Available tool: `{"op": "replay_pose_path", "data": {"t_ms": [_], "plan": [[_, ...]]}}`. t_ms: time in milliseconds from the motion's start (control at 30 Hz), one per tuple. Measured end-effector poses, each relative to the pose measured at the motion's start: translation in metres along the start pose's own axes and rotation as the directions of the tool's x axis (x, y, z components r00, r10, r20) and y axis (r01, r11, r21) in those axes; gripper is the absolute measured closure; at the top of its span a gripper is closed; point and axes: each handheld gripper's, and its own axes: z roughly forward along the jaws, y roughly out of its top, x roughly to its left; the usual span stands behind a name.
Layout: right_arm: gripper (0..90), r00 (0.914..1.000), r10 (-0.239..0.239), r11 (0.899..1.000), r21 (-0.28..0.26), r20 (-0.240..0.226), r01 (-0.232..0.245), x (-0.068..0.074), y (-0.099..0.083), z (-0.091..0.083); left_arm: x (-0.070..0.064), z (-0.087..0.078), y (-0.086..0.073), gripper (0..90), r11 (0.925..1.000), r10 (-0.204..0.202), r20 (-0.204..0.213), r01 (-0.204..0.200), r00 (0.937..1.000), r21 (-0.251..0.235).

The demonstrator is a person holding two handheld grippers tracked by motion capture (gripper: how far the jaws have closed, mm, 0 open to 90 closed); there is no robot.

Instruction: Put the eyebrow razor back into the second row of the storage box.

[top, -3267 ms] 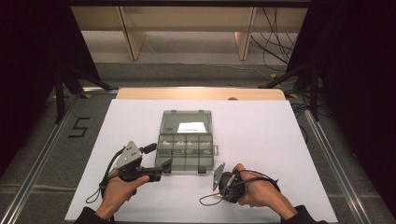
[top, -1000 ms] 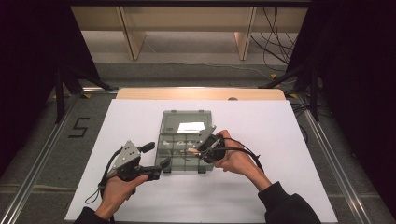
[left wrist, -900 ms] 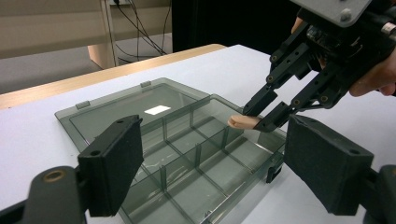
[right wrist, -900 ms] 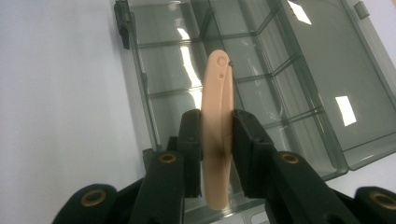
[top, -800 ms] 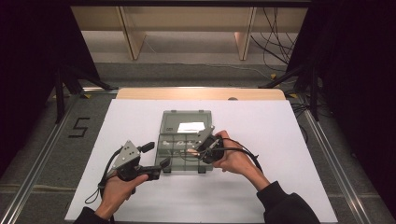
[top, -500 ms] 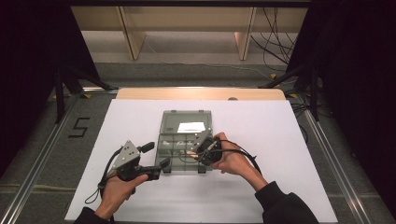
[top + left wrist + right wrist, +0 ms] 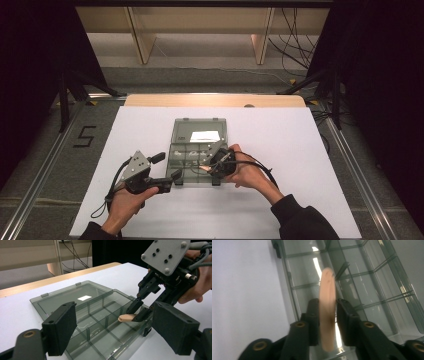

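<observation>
— So where is the disc now?

— Pinched edge-on between the fingers of the right gripper, hanging just above the near-row compartments of the clear organizer box. In the left gripper view the tan disc pokes out flat from the fingertips, right over the box's near right corner.

— What changed just now?

— A few seconds ago the right hand sat low at about five o'clock from the box, out on the bare white surface. Since then it has swung up and in, and over the last second it has crept slightly toward the front row of the tray. I'd judge that the carry is done and the drop into a compartment is what's left. Which cell it is aimed at, I cannot tell.

— And the hand itself?

— The right hand comes in from four o'clock, wrist bent, gripper pointing toward nine o'clock and tipped down at the tray.

— The other one?

— The left gripper rests at the box's seven o'clock corner, in the same place as before, fingers spread wide on either side of that corner and holding nothing. The lid lies flat open at twelve o'clock.
</observation>
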Motion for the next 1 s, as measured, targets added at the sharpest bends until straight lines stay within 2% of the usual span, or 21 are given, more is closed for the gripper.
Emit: {"op": "replay_pose_path", "data": {"t_ms": [100,233,267,433,533,567,667,833,900,967,1000], "plan": [[63.0,0.9995,0.028,0.999,-0.013,-0.017,-0.029,-0.001,0.0,-0.002,0.0,0.0,0.0,19.3,1.0,0.0,-0.002,0.0,1.0,0.001],[55.4,0.999,0.045,0.998,-0.041,0.0,-0.045,-0.004,0.0,-0.007,0.002,0.001,0.0,19.5,1.0,0.004,-0.012,-0.004,0.9999,0.003],[53.4,0.9983,0.059,0.997,-0.051,0.003,-0.059,-0.005,0.0,-0.008,0.002,0.001,-0.001,19.5,1.0,-0.009,-0.015,0.009,0.9998,0.003],[44.9,0.991,0.132,0.985,-0.111,0.021,-0.129,-0.014,-0.004,-0.018,0.004,0.001,-0.001,19.5,0.9999,-0.01,-0.024,0.01,0.9997,0.003],[41.1,0.9841,0.176,0.972,-0.163,0.022,-0.17,-0.019,-0.006,-0.023,0.004,0.002,-0.002,19.5,0.9999,-0.011,-0.016,0.011,0.9998,-0.002],[40.3,0.9804,0.196,0.967,-0.169,0.017,-0.191,-0.02,-0.006,-0.025,0.004,0.002,-0.002,19.5,0.9999,-0.01,-0.025,0.01,0.9996,0.006],[37.7,0.9744,0.222,0.956,-0.205,0.037,-0.21,-0.024,-0.008,-0.029,0.005,0.002,-0.002,19.7,0.9999,-0.011,-0.029,0.011,0.9995,0.011],[35.2,0.9556,0.291,0.925,-0.271,0.048,-0.268,-0.032,-0.012,-0.034,0.009,0.004,-0.004,21.0,0.9994,-0.017,-0.043,0.018,0.9989,0.029],[34.4,0.9456,0.322,0.913,-0.279,0.044,-0.298,-0.034,-0.014,-0.037,0.01,0.005,-0.005,21.5,0.9991,-0.018,-0.043,0.02,0.9989,0.038],[33.5,0.9401,0.337,0.902,-0.302,0.047,-0.308,-0.038,-0.016,-0.039,0.011,0.005,-0.005,21.5,0.9989,-0.018,-0.043,0.02,0.9989,0.043],[33.2,0.9366,0.349,0.898,-0.299,0.033,-0.324,-0.04,-0.018,-0.041,0.011,0.005,-0.005,21.4,0.9986,-0.022,-0.041,0.024,0.9989,0.046]]}}
